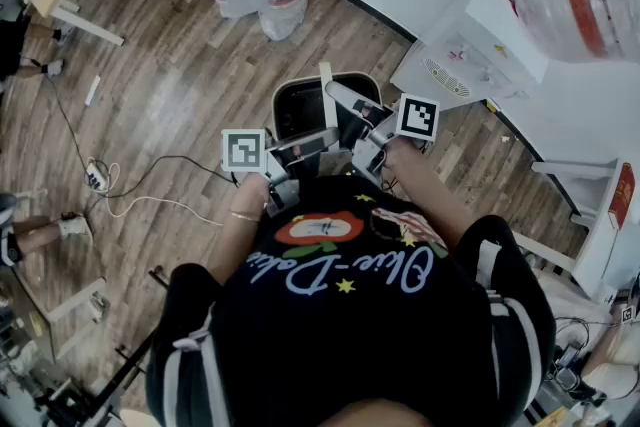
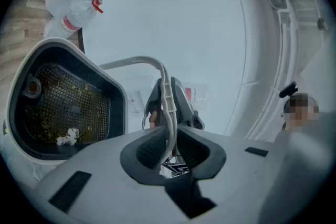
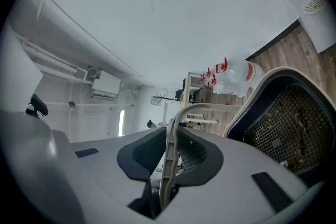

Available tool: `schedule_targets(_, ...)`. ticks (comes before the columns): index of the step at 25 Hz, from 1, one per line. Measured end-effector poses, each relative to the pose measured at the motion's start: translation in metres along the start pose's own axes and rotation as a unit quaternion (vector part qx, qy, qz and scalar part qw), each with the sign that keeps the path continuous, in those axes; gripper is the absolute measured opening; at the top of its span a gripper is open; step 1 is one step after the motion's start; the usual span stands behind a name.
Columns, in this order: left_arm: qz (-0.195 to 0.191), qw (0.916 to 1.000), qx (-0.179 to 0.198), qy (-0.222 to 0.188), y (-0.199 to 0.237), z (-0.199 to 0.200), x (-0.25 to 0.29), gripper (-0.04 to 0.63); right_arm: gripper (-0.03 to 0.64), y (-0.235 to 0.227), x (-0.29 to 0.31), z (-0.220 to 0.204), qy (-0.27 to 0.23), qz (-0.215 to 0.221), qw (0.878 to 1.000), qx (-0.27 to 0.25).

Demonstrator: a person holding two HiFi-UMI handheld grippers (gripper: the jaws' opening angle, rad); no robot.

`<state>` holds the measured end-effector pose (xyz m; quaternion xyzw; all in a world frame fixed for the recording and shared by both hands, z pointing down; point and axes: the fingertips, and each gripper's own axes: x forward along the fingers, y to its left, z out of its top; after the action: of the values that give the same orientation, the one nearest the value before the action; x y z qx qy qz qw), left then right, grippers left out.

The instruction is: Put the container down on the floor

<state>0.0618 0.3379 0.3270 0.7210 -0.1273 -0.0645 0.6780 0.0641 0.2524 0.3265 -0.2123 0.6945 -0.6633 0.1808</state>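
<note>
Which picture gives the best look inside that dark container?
The left gripper view: the container shows almost whole, mesh floor and scraps included. The right gripper view cuts it off at the edge; the head view shows it small and partly covered.

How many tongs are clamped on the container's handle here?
2. The left tongs grip the container's white handle from the person's left, the right tongs from the right; both grips show plainly.

My black T-shirt (image 1: 350, 315) bears white script, a red oval print, white-striped sleeves (image 1: 185, 325). My left gripper (image 2: 169, 145) and right gripper (image 3: 169, 157) are grey with black ribbed pads (image 2: 149, 148).
</note>
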Motion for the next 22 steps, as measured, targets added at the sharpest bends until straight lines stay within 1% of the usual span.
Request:
schedule_targets(2,-0.013,0.9999,0.004,-0.001,-0.006,0.001,0.002,0.060,0.057,0.002,0.000,-0.001,-0.001,0.002,1.000,0.001)
schedule_targets(4,-0.018,0.9998,0.000,-0.001,-0.008,0.001,0.002,0.060,0.057,0.002,0.000,-0.001,-0.001,0.002,1.000,0.000)
schedule_targets(8,-0.011,0.9998,-0.014,-0.001,-0.005,-0.002,0.002,0.060,0.057,0.000,-0.001,-0.001,-0.003,0.001,1.000,0.003)
schedule_targets(10,-0.006,0.9999,-0.016,0.001,-0.004,-0.001,0.002,0.060,0.057,0.000,-0.001,-0.001,-0.004,0.002,1.000,0.004)
schedule_targets(14,-0.012,0.9998,-0.016,0.000,-0.006,0.000,0.003,0.060,0.057,-0.001,-0.001,-0.001,-0.007,0.003,1.000,0.015)
schedule_targets(19,-0.002,0.9999,-0.017,-0.001,-0.006,-0.013,0.008,0.058,0.057,0.000,-0.013,-0.005,-0.003,0.011,1.000,0.020)
schedule_targets(22,-0.006,0.9998,-0.019,-0.004,-0.008,-0.006,0.006,0.058,0.057,0.001,-0.006,-0.003,0.000,0.012,1.000,0.020)
